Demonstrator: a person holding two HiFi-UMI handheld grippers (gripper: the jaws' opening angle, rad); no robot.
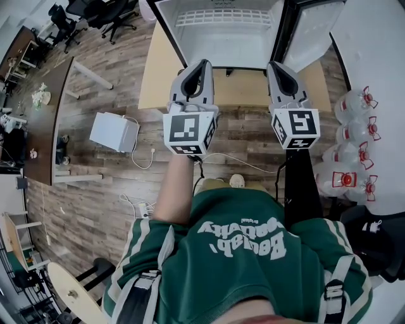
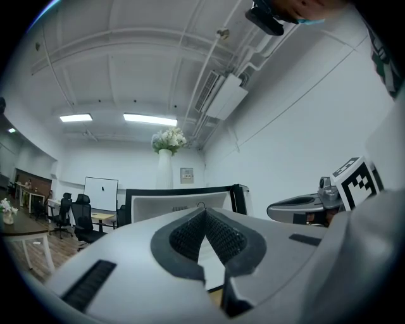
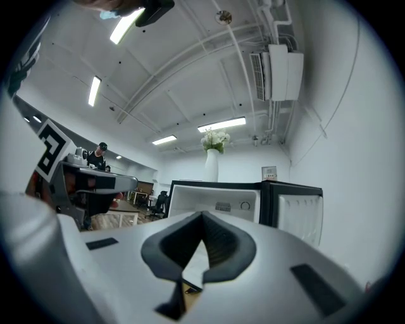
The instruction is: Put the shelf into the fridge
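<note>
Left tool (image 1: 202, 64) and right tool (image 1: 274, 66), both clenched empty, hover before the open black fridge with white lining (image 1: 190, 44). A white wire shelf (image 1: 218, 18) seemingly already sits inside.

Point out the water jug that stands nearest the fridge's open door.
The jug at the row's far end, closest to the door; the other red-capped jugs line up behind it, back toward the person.

Shirt print (image 1: 243, 237): white lettering is being shown upside down; no word is being made out with certainty.
</note>
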